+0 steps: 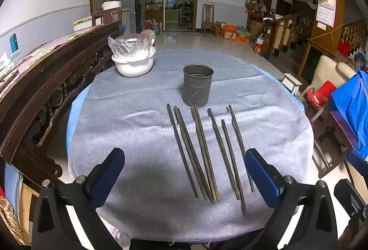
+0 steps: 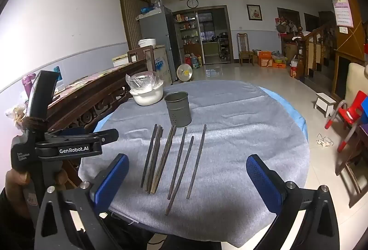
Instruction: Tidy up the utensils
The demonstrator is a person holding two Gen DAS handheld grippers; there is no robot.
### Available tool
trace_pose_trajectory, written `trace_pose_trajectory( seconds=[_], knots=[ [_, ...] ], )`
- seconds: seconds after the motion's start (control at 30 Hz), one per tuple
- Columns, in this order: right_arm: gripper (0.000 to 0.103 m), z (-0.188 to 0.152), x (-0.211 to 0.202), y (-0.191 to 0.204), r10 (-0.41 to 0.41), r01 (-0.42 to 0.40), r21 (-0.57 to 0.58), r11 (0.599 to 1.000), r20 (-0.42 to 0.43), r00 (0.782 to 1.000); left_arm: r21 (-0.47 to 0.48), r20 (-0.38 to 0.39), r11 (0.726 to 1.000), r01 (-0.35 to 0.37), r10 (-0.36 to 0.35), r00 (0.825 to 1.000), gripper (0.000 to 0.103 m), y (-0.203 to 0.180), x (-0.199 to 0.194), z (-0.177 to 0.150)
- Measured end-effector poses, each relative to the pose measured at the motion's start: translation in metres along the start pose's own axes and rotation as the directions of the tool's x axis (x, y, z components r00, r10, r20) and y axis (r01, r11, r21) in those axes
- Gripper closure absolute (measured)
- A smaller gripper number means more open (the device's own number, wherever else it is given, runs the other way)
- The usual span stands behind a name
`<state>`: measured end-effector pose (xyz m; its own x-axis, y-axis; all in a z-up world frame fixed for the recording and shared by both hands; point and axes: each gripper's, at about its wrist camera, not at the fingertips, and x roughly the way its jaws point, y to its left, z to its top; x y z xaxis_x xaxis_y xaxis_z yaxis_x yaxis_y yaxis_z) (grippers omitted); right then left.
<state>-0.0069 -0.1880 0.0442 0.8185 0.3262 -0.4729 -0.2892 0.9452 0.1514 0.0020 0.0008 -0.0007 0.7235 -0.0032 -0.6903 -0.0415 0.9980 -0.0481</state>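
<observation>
The left gripper has its two blue pads wide apart and holds nothing. It hangs over the near edge of the round table's gray cloth. The dark chopsticks lie flat on the cloth right in front of it, between its pads, side by side and pointing away. Just past their far tips stands the metal chopstick holder, upright. Farther off to the left sits a white bowl with a clear plastic bag in it.

The right gripper is wide apart too and holds nothing. The chopsticks lie just ahead of it, and the holder stands behind them.
</observation>
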Motion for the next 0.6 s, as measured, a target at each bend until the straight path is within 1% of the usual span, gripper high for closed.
trace_pose_trajectory(
  seconds=[0.07, 0.13, 0.2, 0.33, 0.53, 0.6],
  knots=[
    [0.0, 0.0, 0.0, 0.0, 0.002, -0.002, -0.001, 1.0, 0.002, 1.0, 0.002, -0.011, 1.0, -0.002, 0.002, 1.0, 0.0, 0.0, 0.003, 0.001],
    [0.0, 0.0, 0.0, 0.0, 0.001, -0.001, -0.004, 1.0, 0.002, 1.0, 0.003, 0.031, 1.0, -0.001, 0.001, 1.0, 0.0, 0.0, -0.004, 0.0],
    [0.0, -0.001, 0.001, 0.0, 0.003, -0.003, -0.005, 1.0, -0.001, 1.0, -0.001, 0.03, 1.0, 0.006, -0.006, 1.0, 0.0, 0.0, -0.007, -0.002],
    [0.0, 0.0, 0.001, 0.0, 0.004, -0.004, 0.002, 1.0, 0.002, 1.0, -0.002, 0.014, 1.0, 0.023, -0.023, 1.0, 0.0, 0.001, -0.007, -0.001],
    [0.0, 0.001, -0.003, -0.001, 0.007, -0.007, 0.003, 1.0, 0.004, 1.0, 0.007, -0.007, 1.0, 0.026, -0.026, 1.0, 0.0, 0.0, -0.004, -0.001],
    [0.0, -0.003, 0.004, 0.0, 0.006, -0.006, 0.002, 1.0, 0.003, 1.0, 0.009, -0.023, 0.999, 0.04, -0.039, 0.999, 0.0, 0.0, -0.003, -0.002]
  ],
)
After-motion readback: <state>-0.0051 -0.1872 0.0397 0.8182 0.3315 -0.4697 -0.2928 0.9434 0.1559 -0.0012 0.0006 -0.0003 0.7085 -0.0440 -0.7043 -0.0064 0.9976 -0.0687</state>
